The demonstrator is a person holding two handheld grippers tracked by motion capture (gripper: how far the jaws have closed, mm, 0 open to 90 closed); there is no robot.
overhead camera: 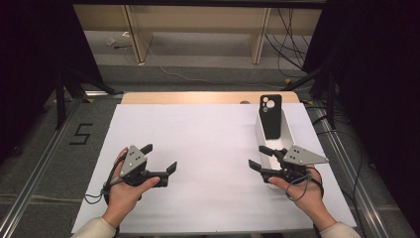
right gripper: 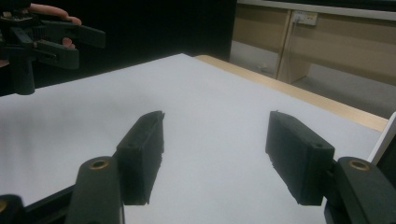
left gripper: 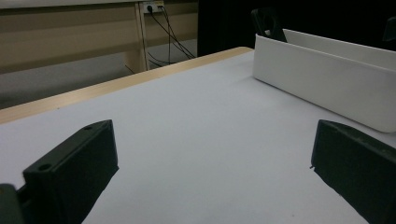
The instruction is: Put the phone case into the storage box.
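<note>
The phone case [overhead camera: 270, 116] stands upright in the white tray [overhead camera: 289, 133], probably leaning, above the right gripper [overhead camera: 259, 156]; jaws released, empty.

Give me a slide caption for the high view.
Two open hand-held grippers, left and right, hover over a white table beside a white tray holding a black phone case.

A matt black phone case [overhead camera: 270, 117] stands in a smooth white plastic tray [overhead camera: 288, 133] on matt white paper [overhead camera: 208, 148].

A white sheet [overhead camera: 208, 148] is laid over a wooden table [overhead camera: 198, 97]. Grey floor [overhead camera: 208, 74] is seen beyond, with light wooden furniture [overhead camera: 198, 25], trailing cables [overhead camera: 289, 44] and black drapes [overhead camera: 34, 59] at both sides.
</note>
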